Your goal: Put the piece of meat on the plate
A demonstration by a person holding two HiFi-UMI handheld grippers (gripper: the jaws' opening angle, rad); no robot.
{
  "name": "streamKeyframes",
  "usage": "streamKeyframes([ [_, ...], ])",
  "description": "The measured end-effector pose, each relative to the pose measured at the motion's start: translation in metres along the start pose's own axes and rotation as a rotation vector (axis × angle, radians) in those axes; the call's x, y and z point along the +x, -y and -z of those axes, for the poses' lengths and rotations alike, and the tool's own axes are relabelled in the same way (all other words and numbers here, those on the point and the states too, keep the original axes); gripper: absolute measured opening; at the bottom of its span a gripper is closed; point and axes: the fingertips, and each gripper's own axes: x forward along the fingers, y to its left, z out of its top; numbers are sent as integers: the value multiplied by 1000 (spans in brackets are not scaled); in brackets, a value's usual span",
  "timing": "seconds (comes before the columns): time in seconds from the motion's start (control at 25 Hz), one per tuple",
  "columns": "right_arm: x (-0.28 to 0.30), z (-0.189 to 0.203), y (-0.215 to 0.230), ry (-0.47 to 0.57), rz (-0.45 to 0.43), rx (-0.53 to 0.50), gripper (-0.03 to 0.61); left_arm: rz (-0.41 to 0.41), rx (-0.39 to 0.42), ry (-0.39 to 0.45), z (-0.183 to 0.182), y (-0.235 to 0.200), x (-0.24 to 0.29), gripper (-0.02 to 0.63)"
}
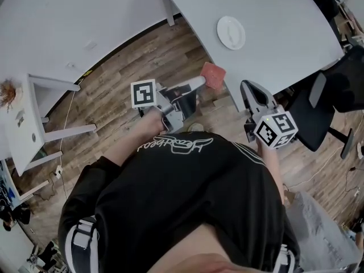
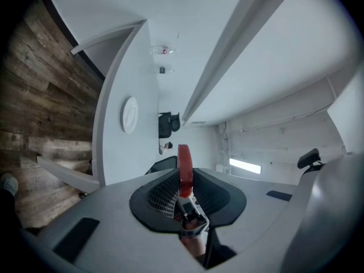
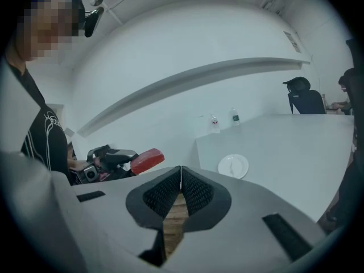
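**Lighting and picture quality**

Soft, cool, even light; the white worktop (image 1: 284, 16) reads bright without glare, shadows faint. Every view bows straight edges strongly. Both gripper views darken to black at the corners. One wall panel (image 2: 244, 165) is blown out in the left gripper view.

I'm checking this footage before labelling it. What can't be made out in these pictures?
- The meat: the left gripper view shows it edge-on, so its flat faces are hidden. The left gripper covers its lower end.
- The plate: too small in the head view to tell what its faint marks are.
- The bottles: too small in the right gripper view to read.
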Motion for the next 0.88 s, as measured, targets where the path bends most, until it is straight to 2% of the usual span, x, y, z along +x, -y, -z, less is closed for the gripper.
streamKeyframes([
  [0.2,-7,3,4,14,18,-1,11,-3,-15,-25,9,-7,8,75],
  [0.52,-22,1,33,24,58,31,11,-25,-31,-63,12,-15,38,75],
  [0.88,-7,-9,71,11,33,61,11,-51,-41,-48,-4,-22,75,75],
])
